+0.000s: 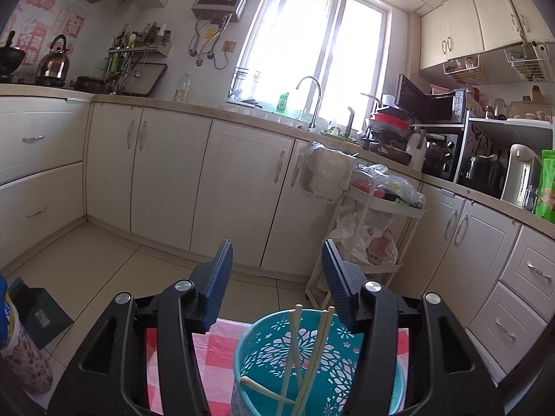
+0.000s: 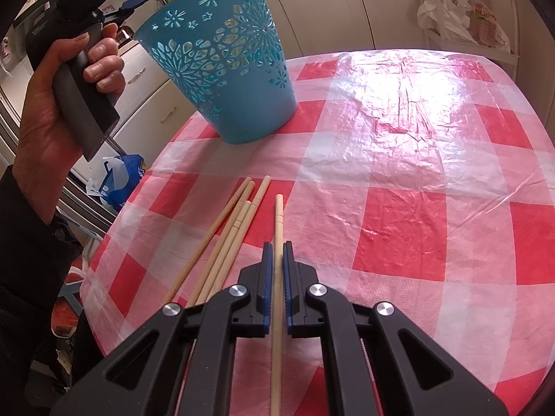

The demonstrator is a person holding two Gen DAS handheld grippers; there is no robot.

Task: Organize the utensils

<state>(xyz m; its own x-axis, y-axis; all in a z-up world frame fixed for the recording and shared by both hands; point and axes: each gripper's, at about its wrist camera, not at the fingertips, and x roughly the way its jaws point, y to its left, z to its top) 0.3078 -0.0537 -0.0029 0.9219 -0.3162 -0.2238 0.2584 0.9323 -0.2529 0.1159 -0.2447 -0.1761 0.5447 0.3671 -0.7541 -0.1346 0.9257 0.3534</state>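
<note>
A teal cut-out basket (image 2: 222, 69) stands on the red and white checked tablecloth (image 2: 416, 173), at the far left of the table. Pale wooden chopsticks (image 1: 295, 346) lean inside the basket (image 1: 322, 353). My left gripper (image 1: 276, 253) hovers just above the basket's rim, open, with nothing between its fingers. A person's hand (image 2: 69, 69) holds that gripper beside the basket. My right gripper (image 2: 277, 253) is shut on a single chopstick (image 2: 278, 215), which runs lengthwise between its blue pads just above the cloth. Several loose chopsticks (image 2: 229, 228) lie on the cloth just left of it.
A white trolley (image 1: 374, 228) with plastic bags stands against the kitchen cabinets beyond the table. A blue bag (image 2: 121, 180) lies on the floor left of the table. A flowered cylinder (image 1: 24, 357) and a dark box (image 1: 38, 308) sit at the left.
</note>
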